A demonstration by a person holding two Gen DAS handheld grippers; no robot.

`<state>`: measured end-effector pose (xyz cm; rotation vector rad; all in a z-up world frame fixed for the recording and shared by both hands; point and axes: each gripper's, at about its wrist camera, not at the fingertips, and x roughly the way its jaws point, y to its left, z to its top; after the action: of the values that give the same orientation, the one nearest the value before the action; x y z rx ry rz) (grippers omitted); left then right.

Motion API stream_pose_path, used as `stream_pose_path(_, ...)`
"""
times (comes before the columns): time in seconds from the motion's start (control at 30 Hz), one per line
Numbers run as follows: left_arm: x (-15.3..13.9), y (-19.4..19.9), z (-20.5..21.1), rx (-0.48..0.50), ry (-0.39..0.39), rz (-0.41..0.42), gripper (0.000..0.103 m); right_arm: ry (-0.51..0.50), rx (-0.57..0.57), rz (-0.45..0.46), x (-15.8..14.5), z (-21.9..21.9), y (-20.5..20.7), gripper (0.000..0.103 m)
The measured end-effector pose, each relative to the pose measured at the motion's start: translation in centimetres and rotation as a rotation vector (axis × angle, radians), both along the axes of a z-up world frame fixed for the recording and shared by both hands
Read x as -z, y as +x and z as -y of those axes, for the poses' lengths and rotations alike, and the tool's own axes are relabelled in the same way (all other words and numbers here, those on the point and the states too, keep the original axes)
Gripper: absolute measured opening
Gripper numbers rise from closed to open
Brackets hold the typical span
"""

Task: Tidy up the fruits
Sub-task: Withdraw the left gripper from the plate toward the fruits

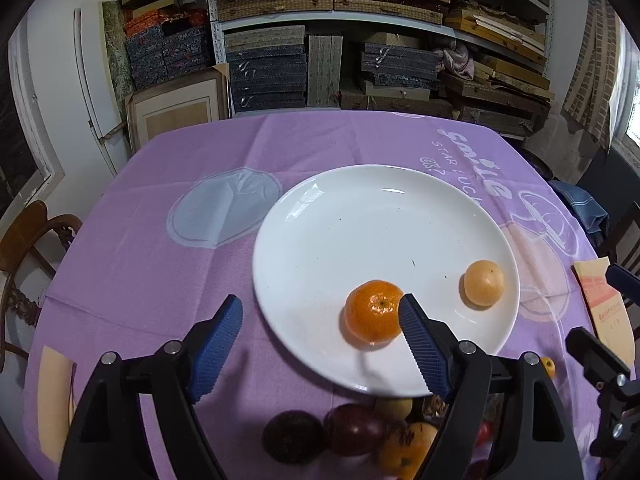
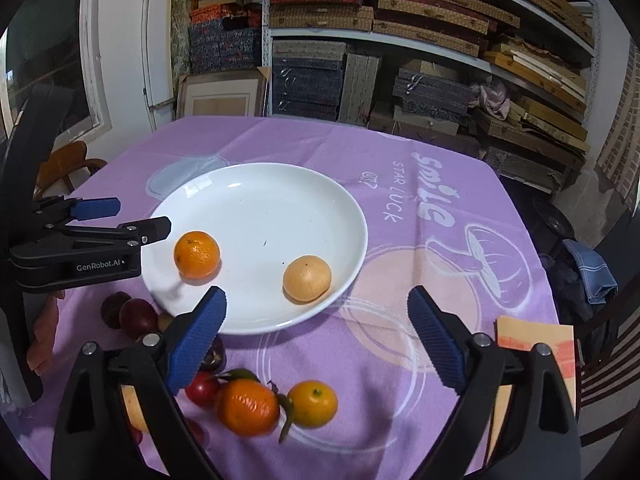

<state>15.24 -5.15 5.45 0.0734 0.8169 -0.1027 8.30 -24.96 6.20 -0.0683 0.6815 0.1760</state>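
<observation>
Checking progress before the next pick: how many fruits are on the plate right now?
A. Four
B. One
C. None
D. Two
D. The plate holds just an orange and a pale fruit; the other fruits lie on the cloth beside it.

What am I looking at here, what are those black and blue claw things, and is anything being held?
These are two handheld grabbing tools, one in each of a person's hands, each carrying a camera that looks along its blue fingers. One picture is from the left tool, the other from the right tool. Both stand open and hold nothing. On the purple tablecloth sits a white plate with an orange mandarin and a paler fruit on it. More fruit lies loose on the cloth in front of the plate, including an orange one.
</observation>
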Motion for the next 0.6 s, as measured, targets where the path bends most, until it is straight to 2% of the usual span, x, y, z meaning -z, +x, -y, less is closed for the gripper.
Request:
stream_pose_path(0.17,0.4,-4.9,-1.7,-0.031,0.001,0.006,0.09,0.04,0.034,0.052,-0.4,1.7,-5.5,0.095)
stream_pose_path(0.37,2.8,-10.2,-2.2,0.006,-0.006,-0.032,0.09,0.074,0.07,0.044,1.8,2.6,-10.4,0.096)
stream_pose_path(0.5,4.1,-12.1,-2.0,0.031,0.025,-0.003,0.09,0.131,0.097,0.058,3.2,3.7,-12.5,0.097)
stream_pose_path(0.6,4.8,-11.7,-2.8,0.015,0.028,0.01,0.09,0.192,0.122,0.072,4.3,4.7,-13.2,0.099)
